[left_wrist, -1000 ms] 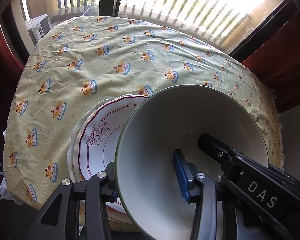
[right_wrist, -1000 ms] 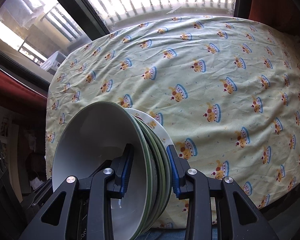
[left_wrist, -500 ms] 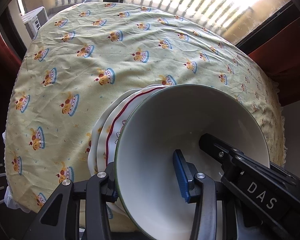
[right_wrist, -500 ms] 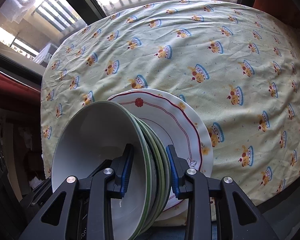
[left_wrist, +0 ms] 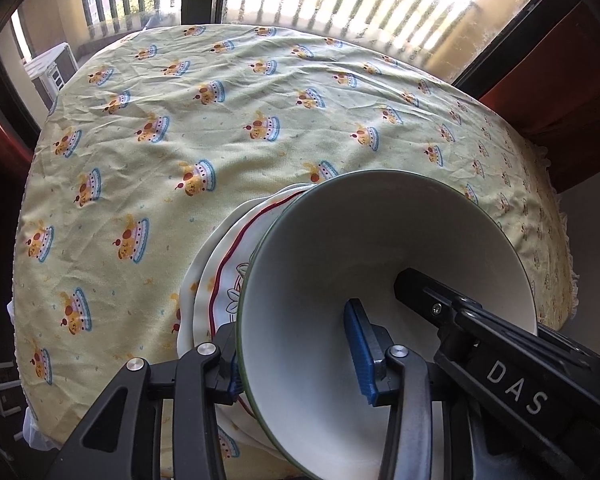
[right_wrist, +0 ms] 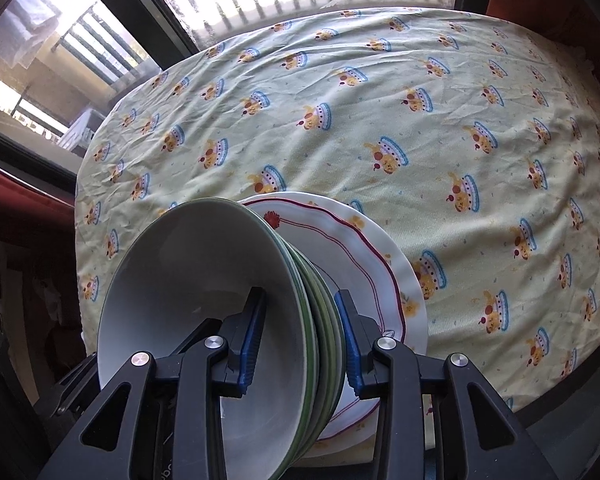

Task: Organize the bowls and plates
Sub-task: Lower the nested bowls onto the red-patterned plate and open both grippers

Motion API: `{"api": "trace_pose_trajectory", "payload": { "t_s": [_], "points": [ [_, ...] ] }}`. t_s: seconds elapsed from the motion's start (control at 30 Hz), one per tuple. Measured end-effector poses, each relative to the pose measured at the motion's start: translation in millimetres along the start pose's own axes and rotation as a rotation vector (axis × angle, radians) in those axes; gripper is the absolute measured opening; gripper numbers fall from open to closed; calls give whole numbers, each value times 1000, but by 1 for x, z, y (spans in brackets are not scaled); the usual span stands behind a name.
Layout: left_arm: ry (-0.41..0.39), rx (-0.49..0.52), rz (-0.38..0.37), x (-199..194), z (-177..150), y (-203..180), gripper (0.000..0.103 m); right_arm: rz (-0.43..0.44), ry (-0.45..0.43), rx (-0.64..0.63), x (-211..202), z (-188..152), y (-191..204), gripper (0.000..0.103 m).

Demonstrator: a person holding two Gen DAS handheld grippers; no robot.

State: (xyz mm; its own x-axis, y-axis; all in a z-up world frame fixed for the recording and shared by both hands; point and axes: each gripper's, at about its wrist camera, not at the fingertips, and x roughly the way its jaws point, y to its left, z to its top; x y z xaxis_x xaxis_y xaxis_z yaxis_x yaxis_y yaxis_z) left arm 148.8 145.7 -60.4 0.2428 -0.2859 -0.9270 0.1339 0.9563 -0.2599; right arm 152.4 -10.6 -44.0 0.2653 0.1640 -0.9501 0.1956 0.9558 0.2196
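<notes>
We can read only the white letters "DAS" on the black body of the right gripper, which reaches into our left wrist view; no other lettering is legible to us.

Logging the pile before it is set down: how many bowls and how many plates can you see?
Bowls: 4, going by the green rims nested in the right wrist view; more may be hidden.
Plates: at least 2, a red-lined one and a plain white edge under it.
Total: at least 6.
</notes>
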Motion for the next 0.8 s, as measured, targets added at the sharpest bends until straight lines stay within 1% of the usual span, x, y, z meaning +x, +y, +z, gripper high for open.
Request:
{"api": "trace_pose_trajectory", "payload": {
  "t_s": [0.13,0.17,0.27,0.33,0.4,0.53,0.6,0.63,0.7,0.73,0.8],
  "points": [
    [-9,-15,-10,-1,-7,-2,41,5,-5,4,-1,-7,-4,43],
    [-19,-15,-3,-1,-9,-2,41,9,-7,1,-2,-8,-5,43],
    [-45,-28,20,-3,-14,-4,42,-16,-28,-47,-4,-12,-1,44],
    [-56,-45,39,-3,-16,-4,45,-13,-34,-62,-4,-12,-1,44],
    [-72,-45,70,-6,-18,-4,50,-10,-37,-81,-4,-12,-1,44],
    [-143,-13,168,-22,-24,-16,52,24,-72,-109,-14,-16,-3,44],
    [-183,-13,196,-31,-30,-21,58,26,-89,-120,-21,-17,-6,48],
    [-198,-19,200,-35,-32,-23,59,27,-100,-124,-26,-18,-8,49],
    [-226,-28,206,-42,-36,-26,67,35,-121,-132,-35,-20,-13,55],
    [-246,-28,210,-47,-39,-29,68,41,-130,-135,-40,-21,-16,56],
    [-293,-19,221,-57,-45,-35,74,55,-154,-144,-51,-24,-22,64]
  ]
}}
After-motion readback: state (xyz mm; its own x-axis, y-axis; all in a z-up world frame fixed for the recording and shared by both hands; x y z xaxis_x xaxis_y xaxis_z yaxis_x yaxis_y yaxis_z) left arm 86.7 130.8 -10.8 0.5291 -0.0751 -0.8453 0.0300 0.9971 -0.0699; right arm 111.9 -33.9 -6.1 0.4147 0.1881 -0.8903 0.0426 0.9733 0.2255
